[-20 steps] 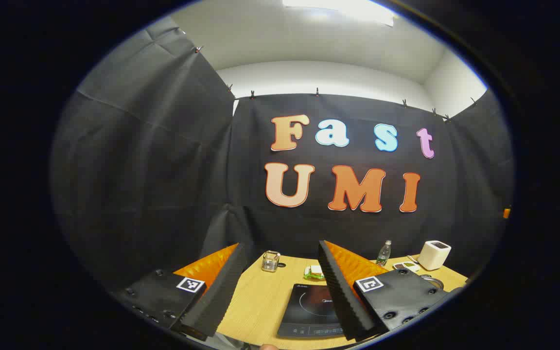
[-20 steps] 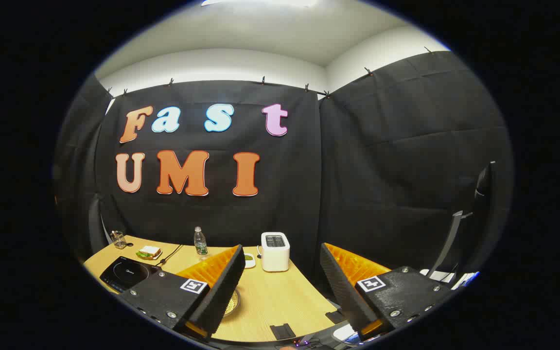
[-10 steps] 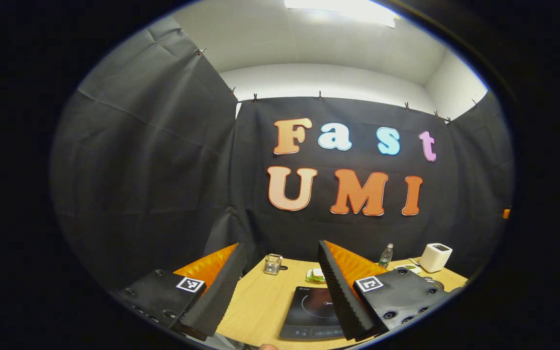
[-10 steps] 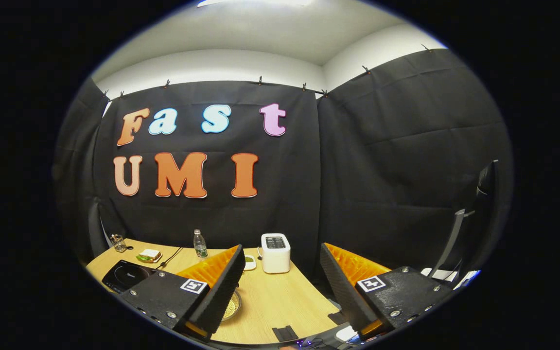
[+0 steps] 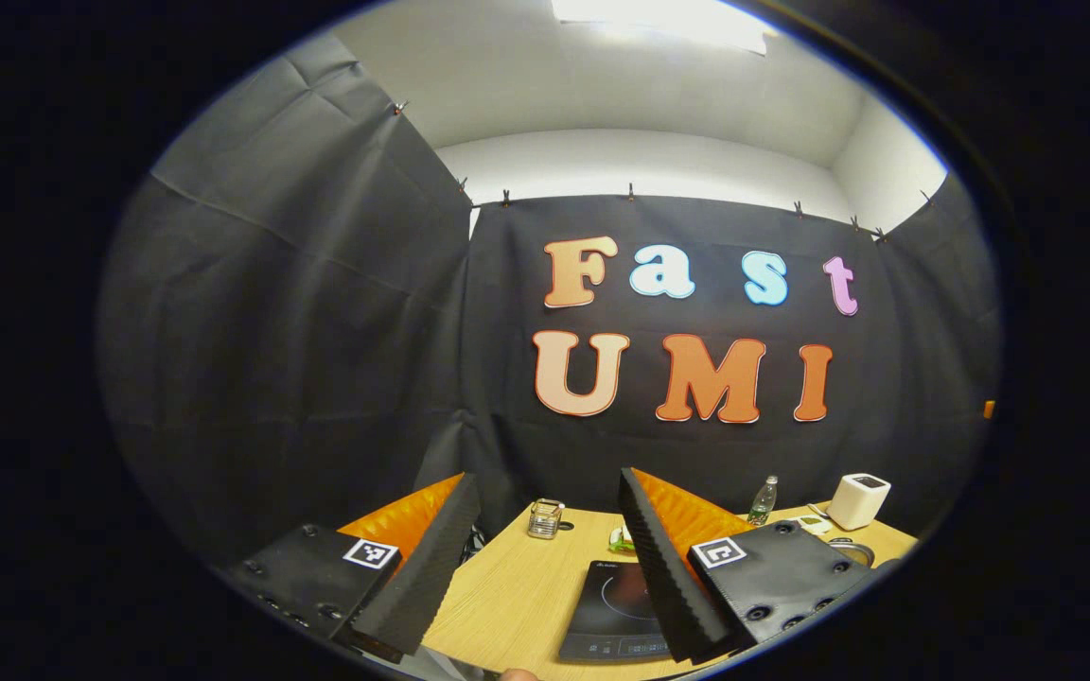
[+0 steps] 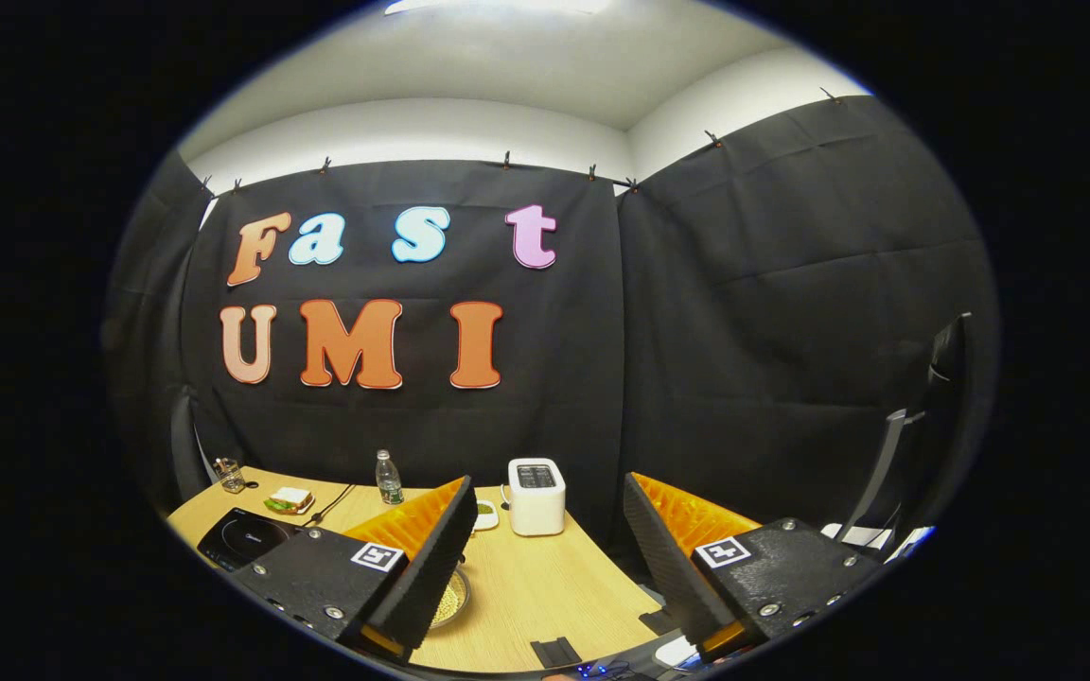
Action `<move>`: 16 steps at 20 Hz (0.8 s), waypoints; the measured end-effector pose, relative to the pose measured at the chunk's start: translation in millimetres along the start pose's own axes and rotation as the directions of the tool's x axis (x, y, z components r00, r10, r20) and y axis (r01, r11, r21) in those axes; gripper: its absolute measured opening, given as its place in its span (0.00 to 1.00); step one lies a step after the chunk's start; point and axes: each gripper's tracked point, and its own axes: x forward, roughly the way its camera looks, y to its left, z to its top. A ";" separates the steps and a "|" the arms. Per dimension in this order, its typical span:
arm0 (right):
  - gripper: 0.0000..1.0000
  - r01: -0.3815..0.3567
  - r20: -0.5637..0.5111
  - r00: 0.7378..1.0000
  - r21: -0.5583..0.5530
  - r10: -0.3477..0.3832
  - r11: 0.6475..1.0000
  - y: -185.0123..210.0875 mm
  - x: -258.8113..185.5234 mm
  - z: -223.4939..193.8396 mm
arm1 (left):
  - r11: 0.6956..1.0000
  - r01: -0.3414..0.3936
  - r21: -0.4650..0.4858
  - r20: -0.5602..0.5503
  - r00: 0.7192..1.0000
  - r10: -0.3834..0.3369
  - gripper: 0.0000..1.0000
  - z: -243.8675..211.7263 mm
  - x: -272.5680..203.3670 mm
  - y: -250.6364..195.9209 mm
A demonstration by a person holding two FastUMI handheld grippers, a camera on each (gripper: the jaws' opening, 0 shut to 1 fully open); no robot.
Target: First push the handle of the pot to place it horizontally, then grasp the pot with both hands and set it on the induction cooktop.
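Observation:
My left gripper point(image 5: 547, 478) hangs open above the near edge of the wooden table point(image 5: 517, 586), nothing between its fingers. The black induction cooktop point(image 5: 616, 610) lies just beyond it, partly behind one finger. A metal pot rim point(image 5: 850, 549) peeks out at the far right. In the right gripper view, my right gripper point(image 6: 547, 480) is open too and holds nothing. The pot point(image 6: 455, 598), with something yellowish inside, sits half hidden behind one finger. I cannot make out its handle. The cooktop point(image 6: 242, 537) lies at the far left of that table.
A white toaster point(image 6: 536, 497), a water bottle point(image 6: 388, 478), a sandwich on a plate point(image 6: 290, 498) and a glass jar point(image 6: 231, 473) stand along the back of the table. A small white device point(image 6: 485, 514) lies by the toaster. A chair point(image 6: 895, 454) stands at the right.
The left gripper view has swung a little leftward, so the cooktop and back-row items sit farther right. The right gripper view has barely shifted. Both grippers stay open.

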 end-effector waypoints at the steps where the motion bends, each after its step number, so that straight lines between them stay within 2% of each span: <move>1: 0.96 -0.002 -0.001 1.000 -0.002 0.002 1.000 0.4 -0.5 -0.7 | 1.000 0.006 0.003 0.001 1.000 -0.006 0.97 0.9 -0.1 -2.9; 3: 0.96 -0.007 0.001 1.000 -0.005 0.007 1.000 2.3 -1.7 0.4 | 1.000 0.018 0.007 0.005 1.000 -0.018 0.96 3.0 0.4 -7.7; 4: 1.00 -0.008 0.004 1.000 -0.008 0.008 1.000 2.8 -3.6 0.8 | 1.000 0.020 0.010 0.008 1.000 -0.020 0.97 4.2 0.4 -8.7; 5: 0.96 -0.011 0.005 1.000 -0.011 0.011 1.000 4.3 -3.6 0.7 | 1.000 0.019 0.014 0.011 1.000 -0.019 0.97 5.8 1.0 -9.5; 8: 0.93 -0.036 -0.012 0.999 -0.010 0.036 0.999 10.6 -3.4 -2.5 | 0.999 0.026 0.024 0.017 0.999 -0.027 0.97 9.1 -0.9 -15.1; 9: 0.82 -0.047 -0.019 0.999 -0.012 0.047 0.999 15.3 -2.8 -4.8 | 0.999 0.031 0.024 0.020 0.999 -0.032 0.96 10.1 -1.6 -17.3; 12: 0.68 -0.046 -0.017 0.999 0.005 0.046 0.999 14.2 1.4 -4.8 | 0.999 0.037 0.034 0.031 0.999 -0.038 0.96 12.9 -4.4 -21.0; 16: 0.31 -0.055 -0.013 0.998 0.033 0.055 0.998 15.8 3.9 -8.8 | 0.999 0.040 0.031 0.035 0.999 -0.041 0.98 15.1 -6.1 -23.5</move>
